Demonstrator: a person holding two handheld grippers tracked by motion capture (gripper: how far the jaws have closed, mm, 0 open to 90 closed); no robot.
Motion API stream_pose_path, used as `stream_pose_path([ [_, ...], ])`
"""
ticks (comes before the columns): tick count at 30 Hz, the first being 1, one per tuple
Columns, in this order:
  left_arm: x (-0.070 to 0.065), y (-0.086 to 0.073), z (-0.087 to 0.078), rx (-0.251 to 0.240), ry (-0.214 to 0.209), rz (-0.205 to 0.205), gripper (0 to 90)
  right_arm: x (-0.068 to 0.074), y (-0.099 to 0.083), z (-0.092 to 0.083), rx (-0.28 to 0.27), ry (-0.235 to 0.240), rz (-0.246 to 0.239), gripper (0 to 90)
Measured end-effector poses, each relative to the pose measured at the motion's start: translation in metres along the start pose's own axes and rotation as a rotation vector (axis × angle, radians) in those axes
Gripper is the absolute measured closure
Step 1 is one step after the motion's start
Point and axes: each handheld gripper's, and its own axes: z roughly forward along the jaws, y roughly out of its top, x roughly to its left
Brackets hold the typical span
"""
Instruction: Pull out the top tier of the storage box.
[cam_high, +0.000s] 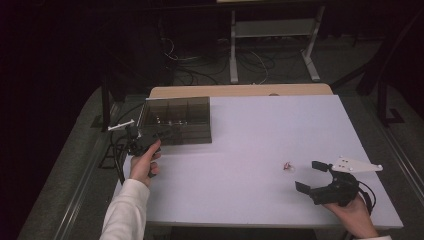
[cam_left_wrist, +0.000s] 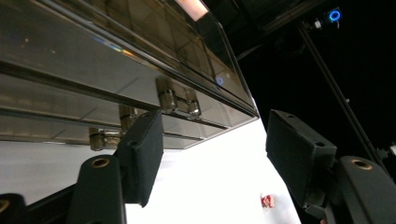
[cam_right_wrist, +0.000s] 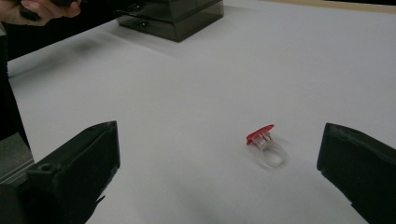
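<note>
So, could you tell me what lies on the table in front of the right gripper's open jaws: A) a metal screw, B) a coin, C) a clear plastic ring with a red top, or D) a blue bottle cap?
C: the right gripper view shows the clear ring with a red top lying on the white table.

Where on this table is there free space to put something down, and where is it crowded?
The table is bare across its far right half, from the smoky compartment box to the right edge. The near middle, between the left hand-held gripper and the small red-topped ring, is free too. It is crowded at the far left corner, and around the ring by the right hand-held gripper.
</note>
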Motion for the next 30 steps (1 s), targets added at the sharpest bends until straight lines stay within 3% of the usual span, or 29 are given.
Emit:
stream_pose_path([
  [24, 0.014, -0.005, 0.006, -0.061, 0.05, -0.151, 53.3, 0.0, 0.0, 0.0, 0.007, 0.0, -0.003, 0.0],
  [30, 0.014, -0.007, 0.007, -0.067, 0.036, -0.172, 58.1, 0.0, 0.0, 0.001, 0.01, 0.0, -0.006, 0.0],
])
